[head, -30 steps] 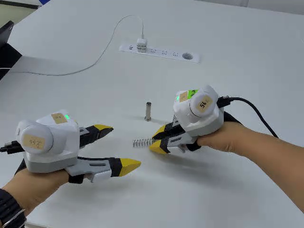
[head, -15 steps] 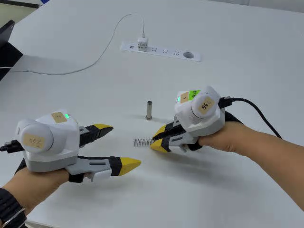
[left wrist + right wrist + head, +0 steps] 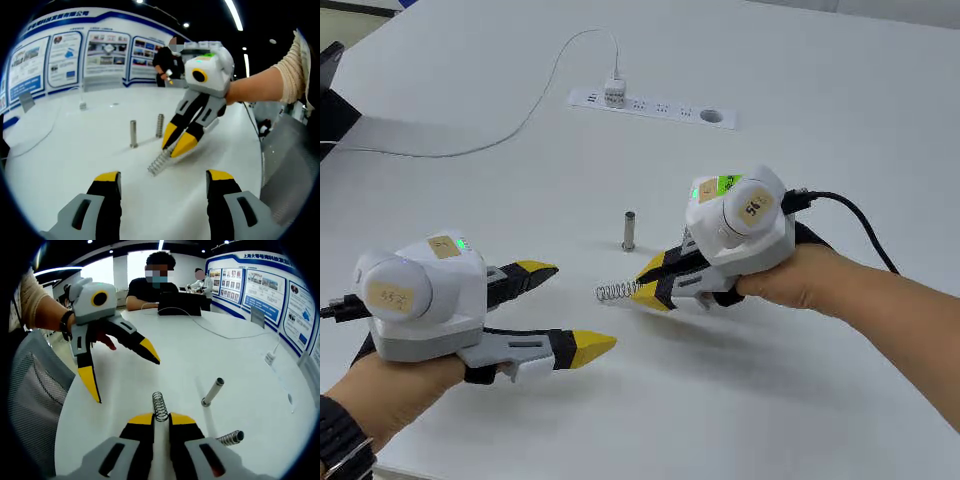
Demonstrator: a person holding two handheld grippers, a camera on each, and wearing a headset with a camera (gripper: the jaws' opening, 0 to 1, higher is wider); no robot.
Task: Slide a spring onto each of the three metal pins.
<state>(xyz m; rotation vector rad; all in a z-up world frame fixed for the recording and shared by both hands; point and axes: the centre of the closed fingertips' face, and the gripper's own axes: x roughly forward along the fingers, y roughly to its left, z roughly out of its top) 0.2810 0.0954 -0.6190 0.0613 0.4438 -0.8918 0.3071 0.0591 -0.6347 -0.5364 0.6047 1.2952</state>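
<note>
White tabletop [image 3: 800, 180] carries everything here. The right gripper [image 3: 645, 283] has its yellow-tipped fingers pressed together on one end of a spring [image 3: 613, 291], pinching it. The coil sticks out past the tips and slants downward, its free end low over the middle of the tabletop; whether it touches the surface I cannot tell. In the right gripper view the spring [image 3: 160, 407] stands straight out from between the closed tips.

Just past the spring, toward the far edge, a bare metal pin [image 3: 629, 230] stands upright, apart from the coil. The left gripper view shows a second pin [image 3: 159, 125] near the bare one, with a spring already wound around its shaft.

The left gripper [image 3: 581, 306] is held toward the near edge, its fingers spread wide with nothing between them, pointing toward the spring and the right gripper.

A white power strip [image 3: 650, 107] lies by the far edge with a charger [image 3: 614, 93] plugged in, its cable running toward the left edge.
</note>
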